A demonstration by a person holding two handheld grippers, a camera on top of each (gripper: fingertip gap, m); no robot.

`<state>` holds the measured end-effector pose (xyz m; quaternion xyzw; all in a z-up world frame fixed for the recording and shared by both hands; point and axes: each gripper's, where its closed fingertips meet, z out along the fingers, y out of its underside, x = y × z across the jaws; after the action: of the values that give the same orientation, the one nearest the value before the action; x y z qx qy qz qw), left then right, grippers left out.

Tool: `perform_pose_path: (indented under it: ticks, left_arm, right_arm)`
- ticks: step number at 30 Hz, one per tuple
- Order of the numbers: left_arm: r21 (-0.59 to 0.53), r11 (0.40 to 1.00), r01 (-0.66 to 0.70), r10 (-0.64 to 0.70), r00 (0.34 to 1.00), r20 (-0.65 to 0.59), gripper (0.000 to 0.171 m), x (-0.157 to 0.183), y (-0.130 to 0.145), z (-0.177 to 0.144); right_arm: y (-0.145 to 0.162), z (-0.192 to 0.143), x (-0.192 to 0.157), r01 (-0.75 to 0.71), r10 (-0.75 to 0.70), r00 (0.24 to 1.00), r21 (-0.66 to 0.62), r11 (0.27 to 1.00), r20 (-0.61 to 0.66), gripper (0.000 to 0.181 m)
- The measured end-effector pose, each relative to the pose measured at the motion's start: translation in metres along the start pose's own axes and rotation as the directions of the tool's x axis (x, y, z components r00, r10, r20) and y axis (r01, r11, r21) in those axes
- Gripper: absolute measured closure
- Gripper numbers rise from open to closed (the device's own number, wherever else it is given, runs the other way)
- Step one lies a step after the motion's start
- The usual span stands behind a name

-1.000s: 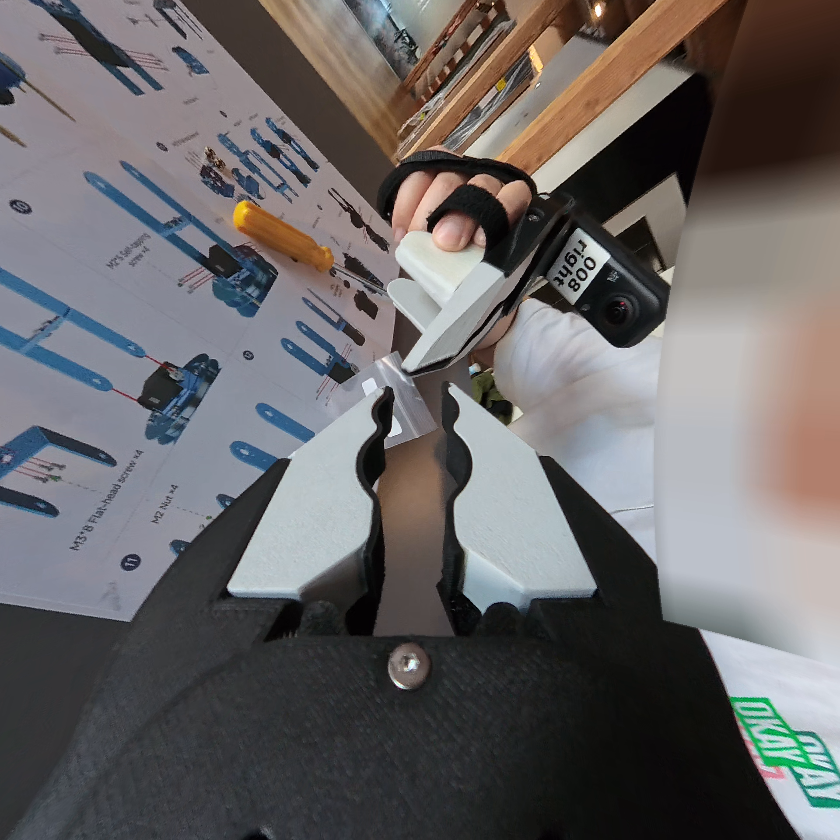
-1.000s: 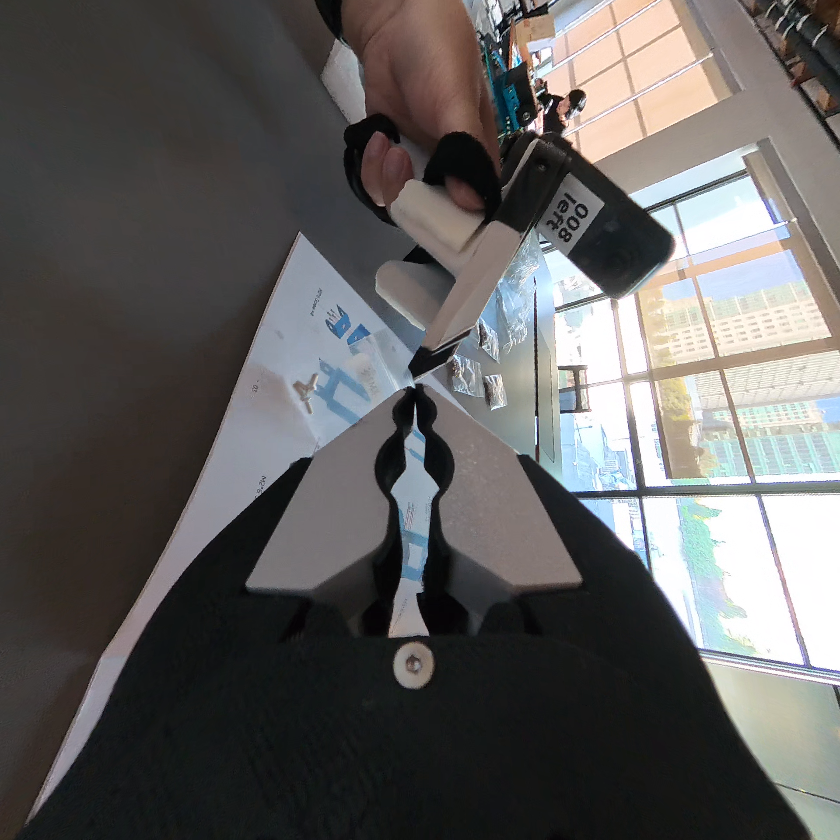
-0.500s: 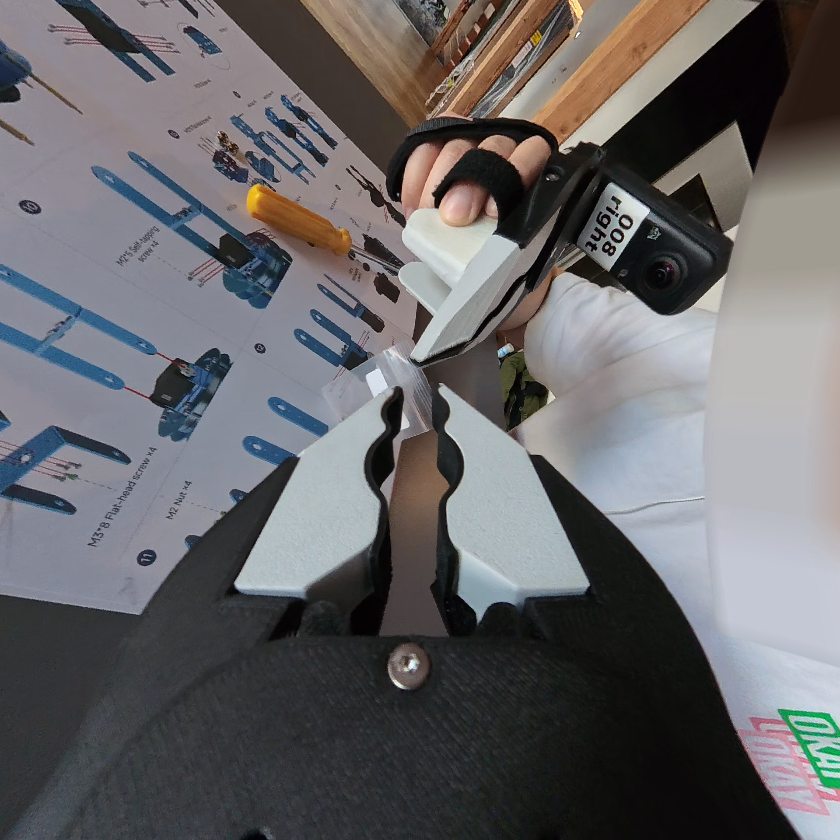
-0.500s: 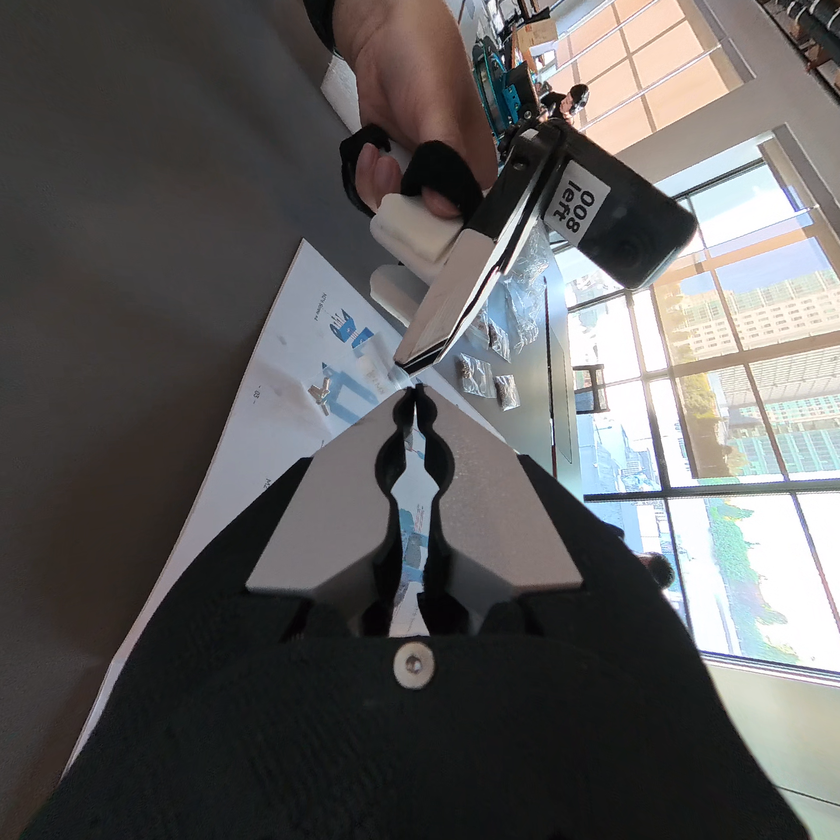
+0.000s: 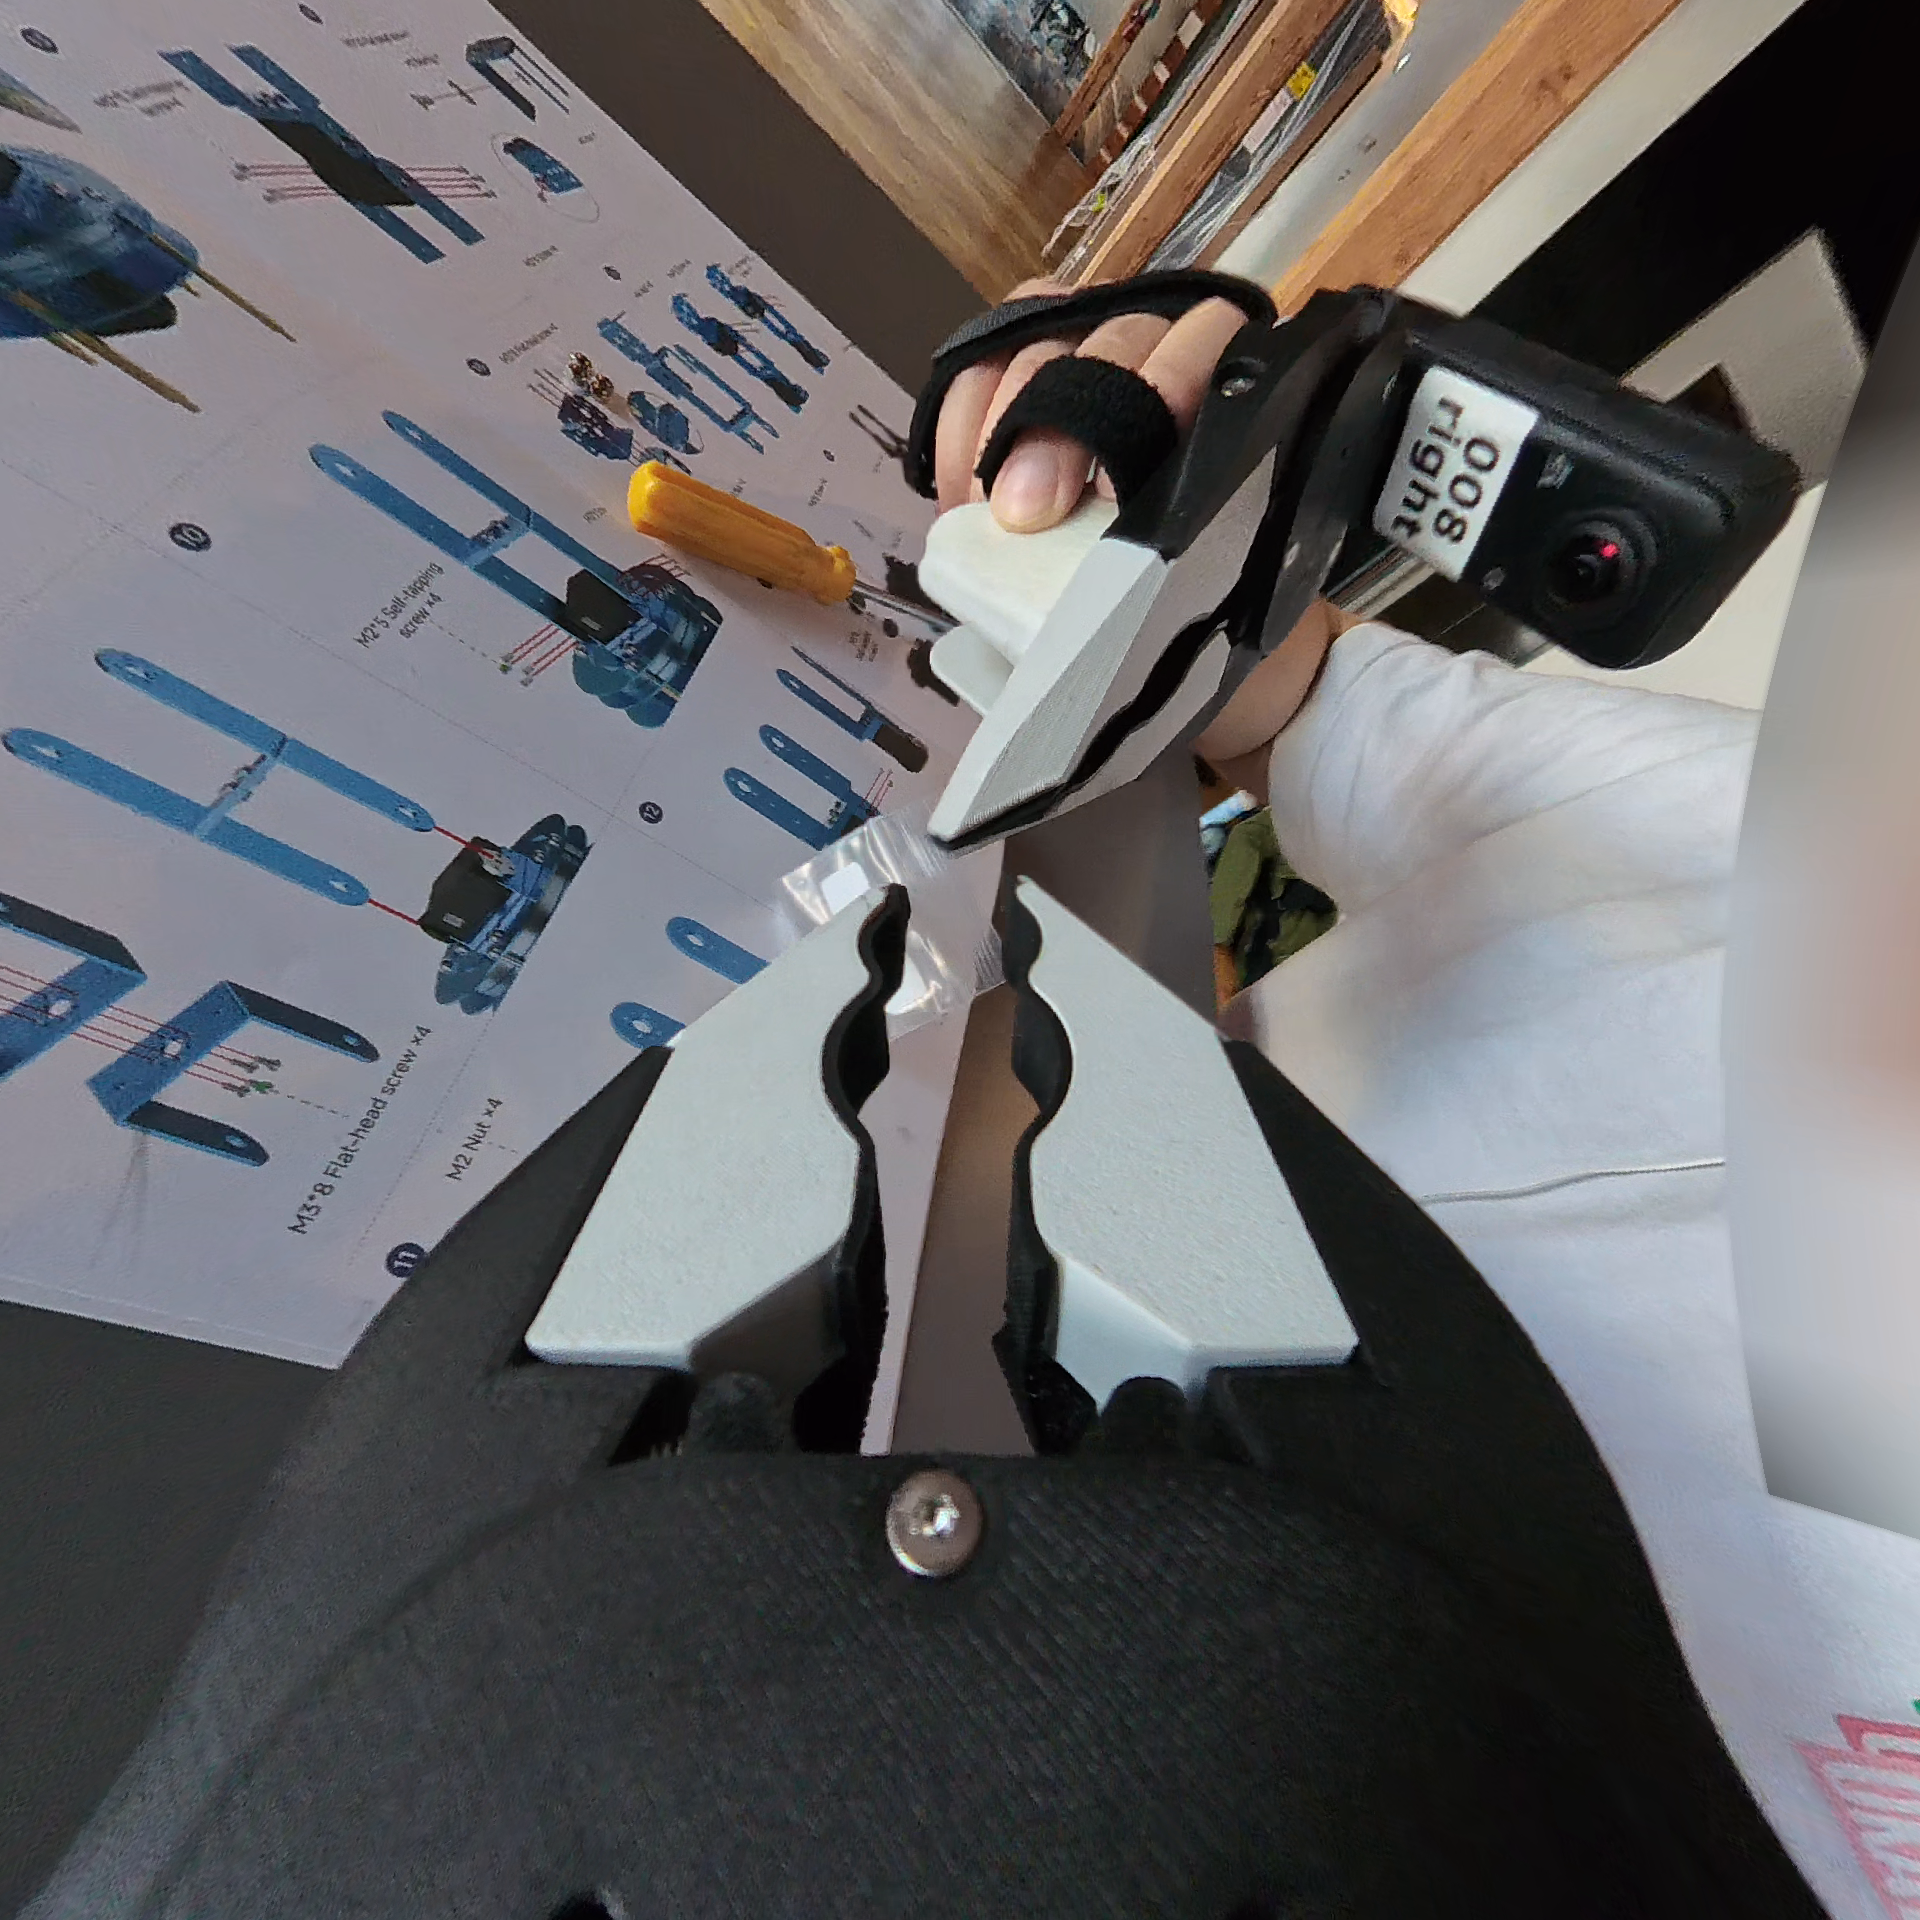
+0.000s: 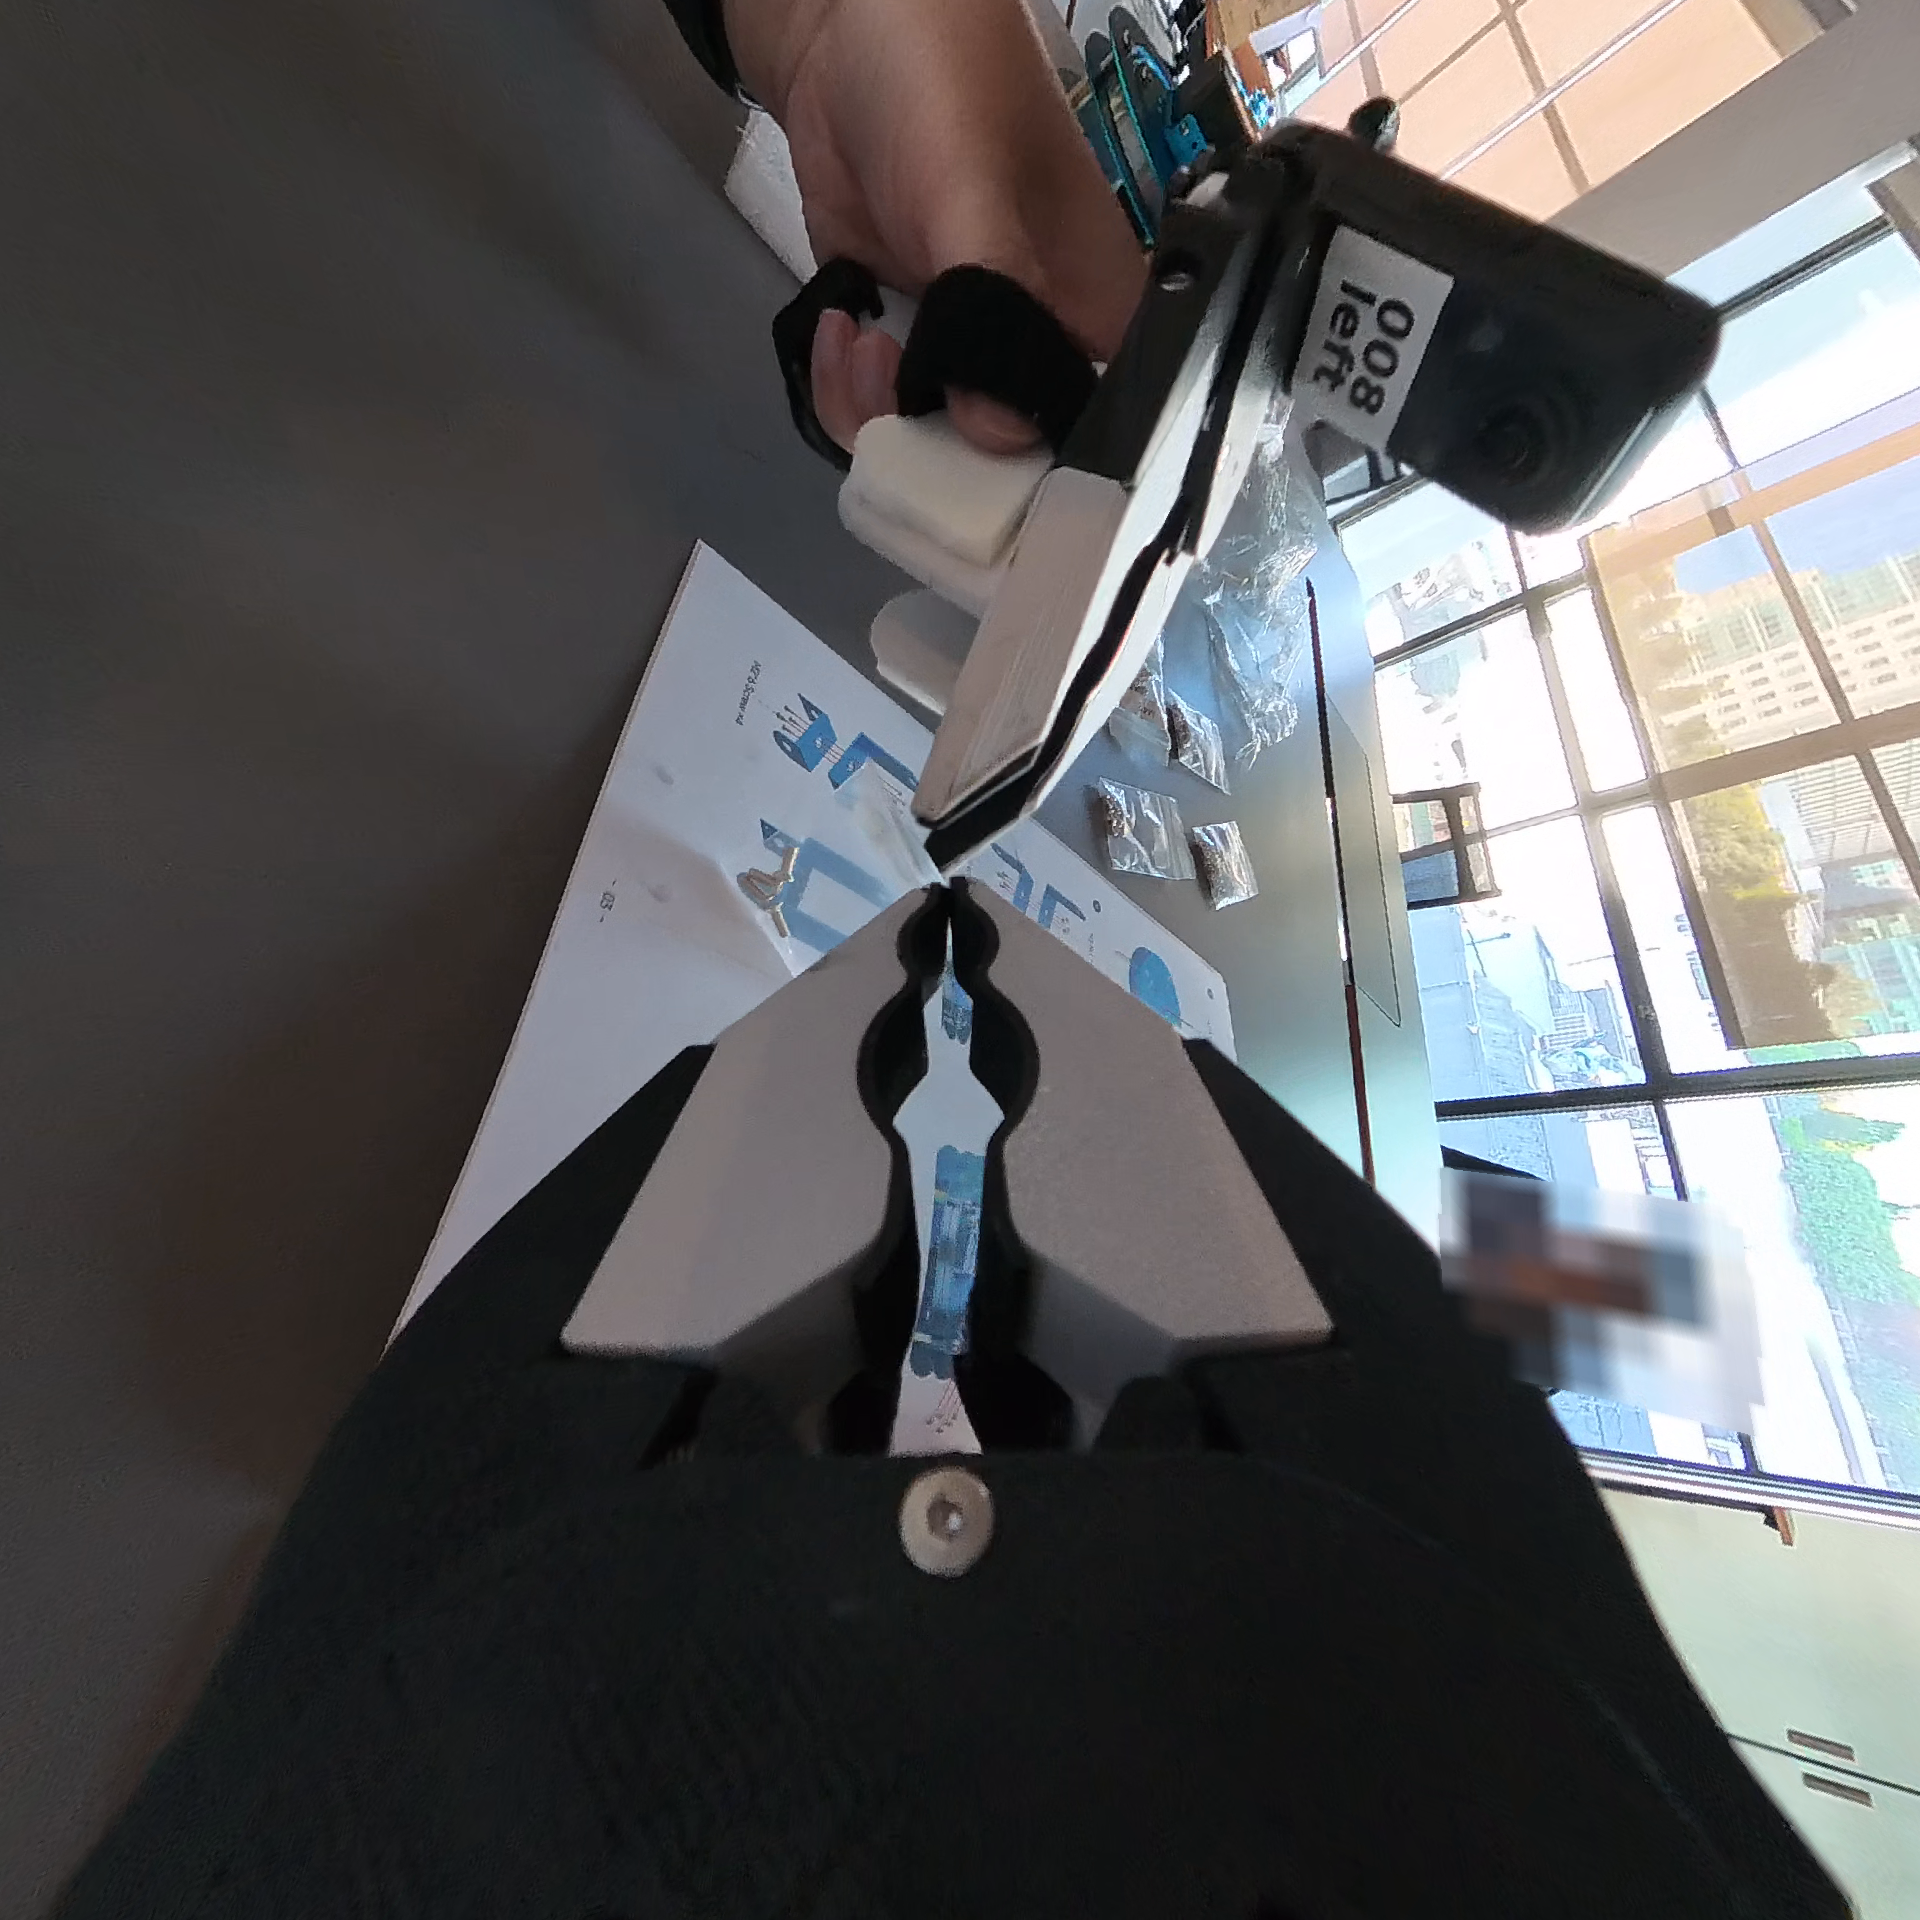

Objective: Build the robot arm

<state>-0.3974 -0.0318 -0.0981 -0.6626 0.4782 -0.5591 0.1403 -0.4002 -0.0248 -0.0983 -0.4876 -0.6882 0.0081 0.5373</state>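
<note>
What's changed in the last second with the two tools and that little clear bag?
Little has changed. The right tool keeps its tips pinched on a corner of the small clear plastic zip bag; its hand and camera have drifted slightly right. The left tool stays open, fingers either side of the bag. The orange-handled screwdriver and the printed assembly sheet stayed put.

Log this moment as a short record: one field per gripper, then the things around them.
left gripper: open, jaws apart around a small clear plastic bag
right gripper: shut on the bag's corner
instruction sheet: white with blue drawings, flat on the dark table, under both grippers
screwdriver: orange handle, lying on the sheet
other small bags: on the table beyond the sheet
</note>
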Motion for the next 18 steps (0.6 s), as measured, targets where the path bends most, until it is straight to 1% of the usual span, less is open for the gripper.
perform_pose_path:
  ticks: [3,5,7,10,12,16,17,18]
  left_arm:
    - [-0.023,0.998,-0.066,0.068,0.995,0.07,0.156,-0.0044,0.0023,0.0015]
    - [-0.021,0.996,-0.09,0.091,0.991,0.093,0.158,-0.005,0.0012,0.0014]
    - [-0.012,0.996,-0.091,0.091,0.992,0.089,0.163,-0.0038,-0.0003,0.0005]
    - [0.006,0.999,-0.051,0.05,0.997,0.058,0.164,-0.0029,-0.0023,-0.0013]
    - [0.025,0.999,-0.031,0.03,0.999,0.033,0.171,-0.0015,-0.0047,-0.0029]
    - [0.016,0.999,-0.035,0.035,0.999,0.032,0.171,-0.002,-0.0037,-0.0024]
    - [0.019,0.999,-0.037,0.036,0.999,0.036,0.162,-0.002,-0.0042,-0.0017]
    - [0.023,0.999,-0.044,0.043,0.999,0.032,0.157,-0.0005,-0.0047,-0.0011]
  right_arm:
    - [-0.0016,-0.0006,0.0013,-0.023,0.023,1.0,0.009,1.0,0.001,0.181]
    - [-0.0014,-0.001,0.0024,-0.038,0.038,0.999,0.01,0.999,0.001,0.181]
    - [-0.0006,-0.0012,0.0034,-0.041,0.041,0.999,0.009,0.999,-0.002,0.181]
    - [-0.0003,-0.0011,0.004,-0.04,0.04,0.999,0.011,0.999,-0.005,0.181]
    - [0.0001,-0.0011,0.0035,-0.043,0.043,0.999,0.012,0.999,-0.002,0.181]
    - [0.0004,-0.001,0.0039,-0.059,0.059,0.998,0.013,0.998,0.003,0.181]
    - [0.0003,-0.001,0.0038,-0.067,0.067,0.998,0.015,0.998,0.007,0.181]
    - [0.0006,-0.0009,0.0038,-0.076,0.076,0.997,0.015,0.997,0.011,0.181]
